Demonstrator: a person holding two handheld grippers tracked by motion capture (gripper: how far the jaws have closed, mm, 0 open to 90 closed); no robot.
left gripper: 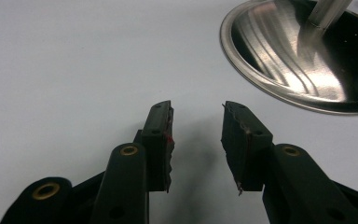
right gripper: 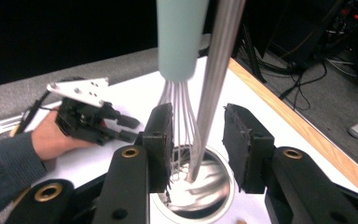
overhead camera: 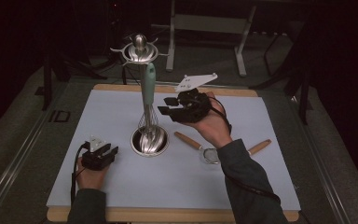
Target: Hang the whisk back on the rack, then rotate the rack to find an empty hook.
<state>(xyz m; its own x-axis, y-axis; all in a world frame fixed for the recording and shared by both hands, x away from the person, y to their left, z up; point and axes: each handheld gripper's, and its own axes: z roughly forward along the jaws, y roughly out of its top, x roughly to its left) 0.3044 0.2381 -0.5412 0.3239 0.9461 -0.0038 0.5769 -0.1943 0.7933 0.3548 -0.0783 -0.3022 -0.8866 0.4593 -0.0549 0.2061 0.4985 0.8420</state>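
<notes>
Evidently the whisk (overhead camera: 148,100) already hangs on the stand (overhead camera: 140,51); right tongs (overhead camera: 170,106) gape empty beside it, left tongs (overhead camera: 106,152) rest open on the bench (overhead camera: 121,186). Next, probably the wooden-handled utensil (overhead camera: 189,140).

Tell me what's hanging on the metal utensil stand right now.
A whisk with a pale green handle hangs from the stand, its wires down by the round steel base. The hook holding it is too small to make out. The right gripper is open beside it.
</notes>
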